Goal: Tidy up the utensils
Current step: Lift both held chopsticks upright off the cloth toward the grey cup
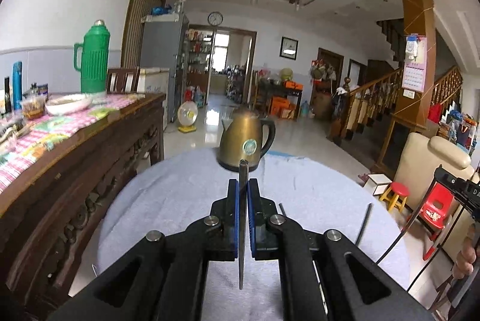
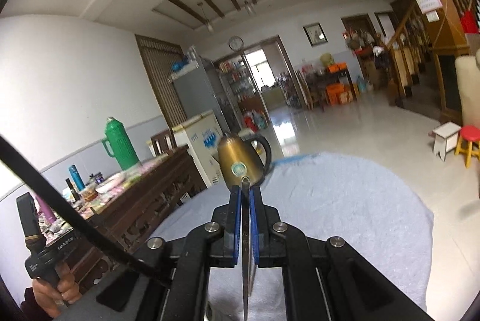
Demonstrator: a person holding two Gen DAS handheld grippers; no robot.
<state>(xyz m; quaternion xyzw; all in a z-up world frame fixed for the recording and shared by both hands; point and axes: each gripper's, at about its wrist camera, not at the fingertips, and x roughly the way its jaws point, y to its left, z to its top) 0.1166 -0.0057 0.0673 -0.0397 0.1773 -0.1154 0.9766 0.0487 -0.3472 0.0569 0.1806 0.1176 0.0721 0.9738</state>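
In the left wrist view my left gripper (image 1: 243, 181) is shut on a thin metal utensil (image 1: 242, 231) seen edge-on, its end sticking out past the blue pads. My right gripper (image 2: 245, 190) is likewise shut on a flat metal utensil (image 2: 246, 234) with small engraved marks, held edge-on. Both are raised above a round table under a pale blue cloth (image 1: 168, 201) (image 2: 345, 201). Two thin black sticks (image 1: 364, 223) lie on the cloth to the right of my left gripper. What kind of utensil each one is stays hidden by the pads.
A brass-coloured electric kettle (image 1: 244, 142) (image 2: 243, 158) stands at the table's far edge, straight ahead of both grippers. A carved wooden sideboard (image 1: 75, 171) with a green thermos (image 1: 93, 59), bowls and bottles runs along the left. A red stool (image 1: 397, 195) and a cream chair stand to the right.
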